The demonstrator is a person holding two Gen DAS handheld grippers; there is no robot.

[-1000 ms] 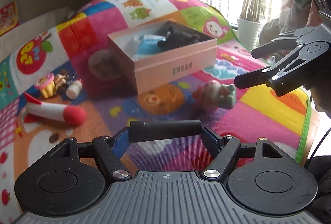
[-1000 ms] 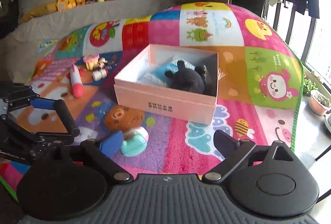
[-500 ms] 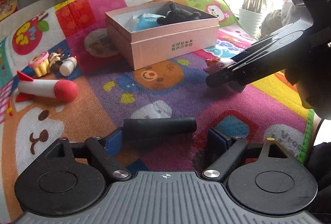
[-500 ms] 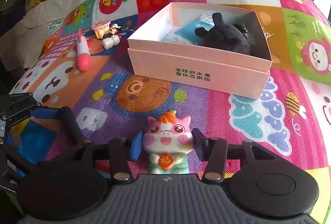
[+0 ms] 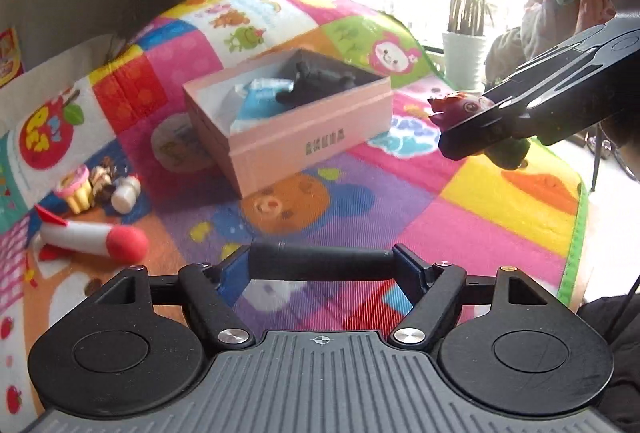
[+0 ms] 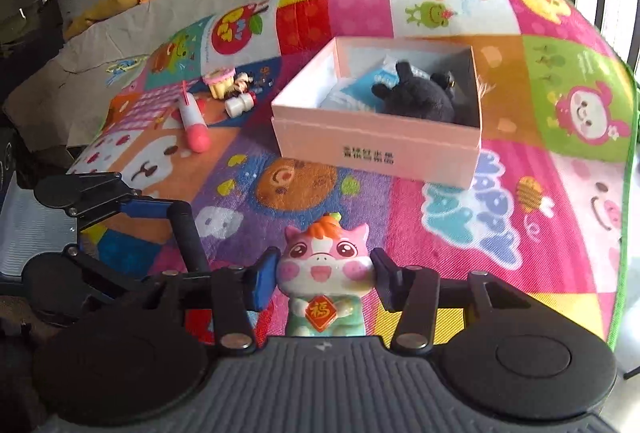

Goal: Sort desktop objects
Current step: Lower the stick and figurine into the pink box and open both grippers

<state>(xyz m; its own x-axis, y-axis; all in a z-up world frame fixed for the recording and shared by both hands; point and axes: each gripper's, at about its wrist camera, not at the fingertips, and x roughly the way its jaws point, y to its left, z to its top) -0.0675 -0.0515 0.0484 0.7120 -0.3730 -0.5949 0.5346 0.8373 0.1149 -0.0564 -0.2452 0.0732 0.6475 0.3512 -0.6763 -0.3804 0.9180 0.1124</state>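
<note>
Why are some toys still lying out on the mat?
Nothing looks broken. The toy rocket lies on its side, and the cupcake toy and small bottle sit loose outside the pink box, not yet sorted.

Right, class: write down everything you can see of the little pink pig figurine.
The pig figurine looks glossy, like glazed ceramic: pink face, big eyes, orange tuft, pale green body, red plaque with a gold character at its chest. It stands upright, facing the camera, clamped at the cheeks by the right tongs, short of the pink box.
</note>
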